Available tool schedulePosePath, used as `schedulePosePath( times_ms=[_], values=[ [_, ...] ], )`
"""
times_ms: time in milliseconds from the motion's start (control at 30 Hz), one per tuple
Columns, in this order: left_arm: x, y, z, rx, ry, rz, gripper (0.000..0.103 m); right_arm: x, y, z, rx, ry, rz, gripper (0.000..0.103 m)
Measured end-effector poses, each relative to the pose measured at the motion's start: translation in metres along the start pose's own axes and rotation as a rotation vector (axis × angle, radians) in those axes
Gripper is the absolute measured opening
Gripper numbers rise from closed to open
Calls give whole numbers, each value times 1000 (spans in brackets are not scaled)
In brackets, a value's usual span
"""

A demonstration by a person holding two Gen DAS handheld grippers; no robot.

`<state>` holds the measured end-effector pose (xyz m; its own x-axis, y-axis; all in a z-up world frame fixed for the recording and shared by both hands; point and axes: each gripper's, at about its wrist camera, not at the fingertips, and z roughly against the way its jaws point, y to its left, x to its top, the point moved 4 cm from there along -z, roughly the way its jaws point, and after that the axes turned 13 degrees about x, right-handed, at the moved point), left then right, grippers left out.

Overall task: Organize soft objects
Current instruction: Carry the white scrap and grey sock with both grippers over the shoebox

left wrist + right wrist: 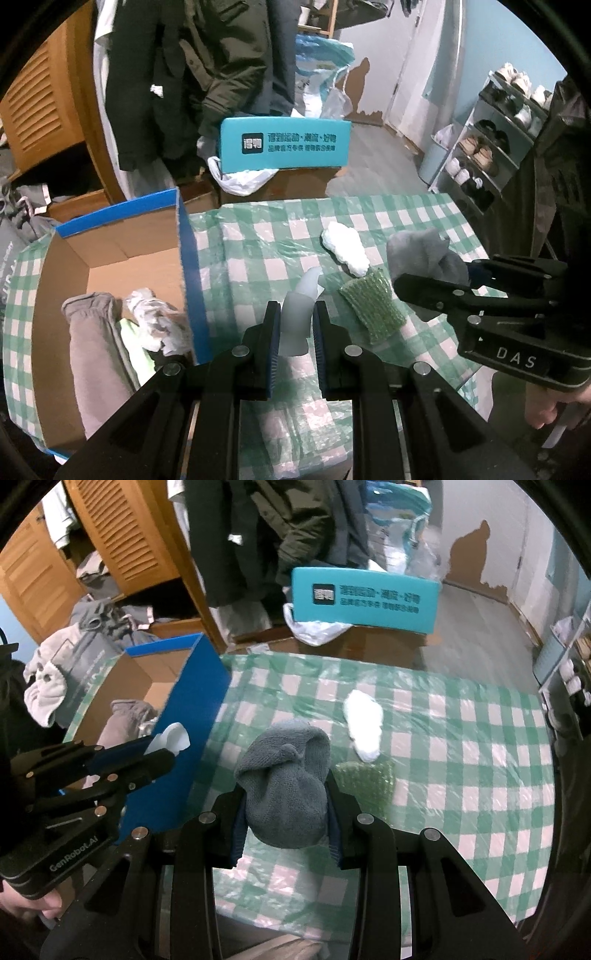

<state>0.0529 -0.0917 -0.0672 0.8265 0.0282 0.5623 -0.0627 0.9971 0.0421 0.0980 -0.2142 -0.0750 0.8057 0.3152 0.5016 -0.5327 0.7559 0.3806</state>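
My left gripper (295, 314) is shut on a pale translucent soft piece (297, 317) and holds it just right of the blue cardboard box (188, 258); it also shows in the right wrist view (162, 753) with the piece (171, 738). My right gripper (284, 812) is shut on a grey knitted sock ball (284, 779), above the table; the ball shows in the left wrist view (424, 254). A white foam piece (345, 247) (364, 723) and a green knitted pad (373, 306) (365, 779) lie on the checkered tablecloth (258, 258).
The box holds a grey garment (92, 350) and crumpled white cloth (155, 321). A teal box (284, 144) stands beyond the table's far edge. Coats hang behind it. A shoe rack (491, 140) stands at the right. A wooden wardrobe (110, 535) is at the left.
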Motion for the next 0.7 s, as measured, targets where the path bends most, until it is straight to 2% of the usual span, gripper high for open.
schedulePosePath(
  times_ms=[700],
  values=[
    [-7,73,20,40,-32,111,17,31,70,-33,59,29,104,34]
  ],
)
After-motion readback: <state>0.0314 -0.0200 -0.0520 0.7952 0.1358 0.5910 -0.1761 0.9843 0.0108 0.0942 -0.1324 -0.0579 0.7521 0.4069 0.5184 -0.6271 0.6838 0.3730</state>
